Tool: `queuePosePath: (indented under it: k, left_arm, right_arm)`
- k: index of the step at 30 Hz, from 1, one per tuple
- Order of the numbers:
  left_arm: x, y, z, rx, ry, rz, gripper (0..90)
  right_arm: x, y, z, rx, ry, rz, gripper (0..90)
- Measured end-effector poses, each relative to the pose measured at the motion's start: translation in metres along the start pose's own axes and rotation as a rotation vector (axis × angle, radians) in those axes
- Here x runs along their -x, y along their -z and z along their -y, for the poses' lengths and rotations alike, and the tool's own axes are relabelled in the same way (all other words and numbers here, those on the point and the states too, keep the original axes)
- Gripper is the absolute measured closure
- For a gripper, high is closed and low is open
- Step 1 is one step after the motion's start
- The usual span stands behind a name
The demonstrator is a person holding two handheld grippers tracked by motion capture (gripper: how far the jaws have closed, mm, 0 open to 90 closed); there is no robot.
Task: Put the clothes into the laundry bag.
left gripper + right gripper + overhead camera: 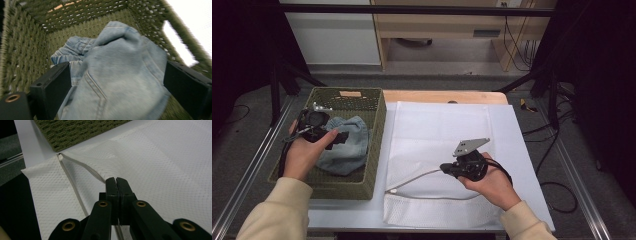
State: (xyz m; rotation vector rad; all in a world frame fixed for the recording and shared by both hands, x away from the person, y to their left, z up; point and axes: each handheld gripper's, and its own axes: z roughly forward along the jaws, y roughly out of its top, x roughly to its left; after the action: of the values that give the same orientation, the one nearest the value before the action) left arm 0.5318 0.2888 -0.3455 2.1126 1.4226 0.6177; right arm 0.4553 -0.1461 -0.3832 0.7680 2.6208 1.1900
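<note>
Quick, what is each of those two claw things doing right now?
Left gripper: open, jaws either side of the denim garment in the basket.
Right gripper: shut on the mesh bag by its zipper.

The left gripper (117,82) looked down into a green woven basket (25,50), its two black jaws standing wide apart. Between them lay a crumpled, faded light-blue denim garment (117,72) with stitched seams, resting on the basket floor. The jaws flanked the denim on either side, and the picture was slightly blurred.
</note>
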Motion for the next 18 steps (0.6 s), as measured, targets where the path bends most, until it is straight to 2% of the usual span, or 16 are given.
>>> queuePosePath:
  k: [4,5,8,11,14,18]
  left_arm:
    - [-0.011,-0.018,0.005,-0.051,-0.004,0.003,6.6]
    - [-0.012,-0.022,0.005,-0.055,-0.006,0.020,6.6]
    - [-0.014,-0.029,0.003,-0.055,-0.001,0.047,6.5]
    - [-0.014,-0.036,-0.001,-0.064,-0.007,0.036,6.1]
    - [-0.013,-0.042,-0.004,-0.061,-0.006,0.046,5.9]
    - [-0.012,-0.051,-0.004,-0.089,-0.020,0.052,5.6]
  right_arm:
    - [0.001,-0.003,0.000,-0.010,-0.001,-0.002,89.3]
    - [0.002,-0.004,0.000,-0.013,0.000,-0.003,89.3]
    - [0.002,-0.007,0.000,-0.028,-0.003,-0.002,89.2]
    - [0.001,-0.009,0.000,-0.031,-0.007,-0.004,89.2]
    - [0.000,-0.011,0.000,-0.035,-0.006,-0.004,89.2]
    - [0.000,-0.012,-0.001,-0.035,-0.006,-0.009,89.2]
